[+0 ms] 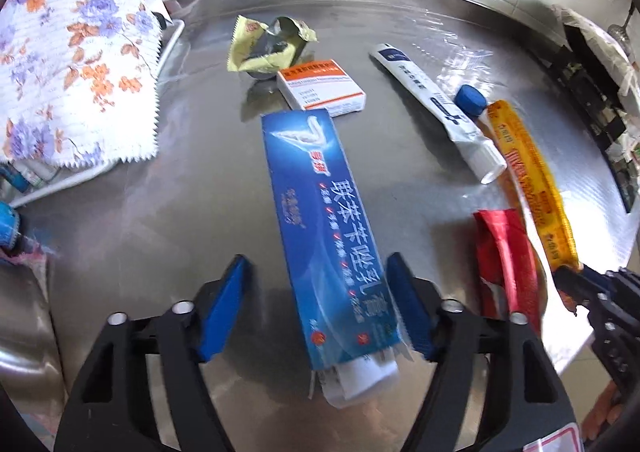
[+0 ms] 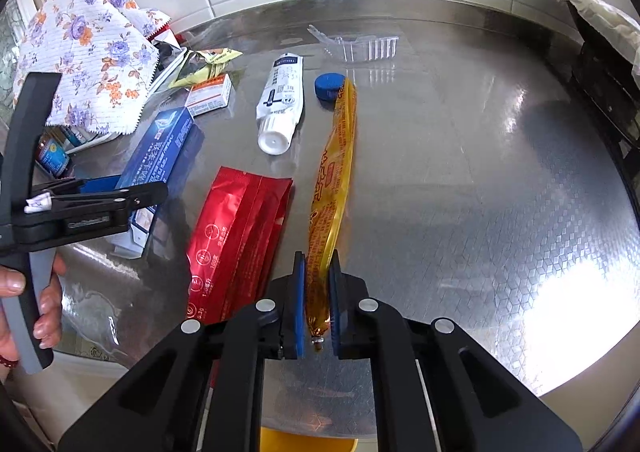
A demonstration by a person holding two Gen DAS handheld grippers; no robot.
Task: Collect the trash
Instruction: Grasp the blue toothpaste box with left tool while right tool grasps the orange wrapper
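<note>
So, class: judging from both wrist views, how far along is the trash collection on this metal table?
Done: nothing visibly collected yet. In hand: the right gripper is shut on the near end of the orange sausage wrapper; the left gripper straddles the blue box, not clearly pressing it. Left on the table: red pouch, white tube, blue cap, small white box, yellow wrapper.

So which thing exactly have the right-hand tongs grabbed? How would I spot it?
Look at the round metal table, just right of the red foil pouch. The right tongs pinch the near end of a long orange-yellow sausage wrapper. It is the only thin, translucent tube there, its far end by a blue bottle cap.
</note>
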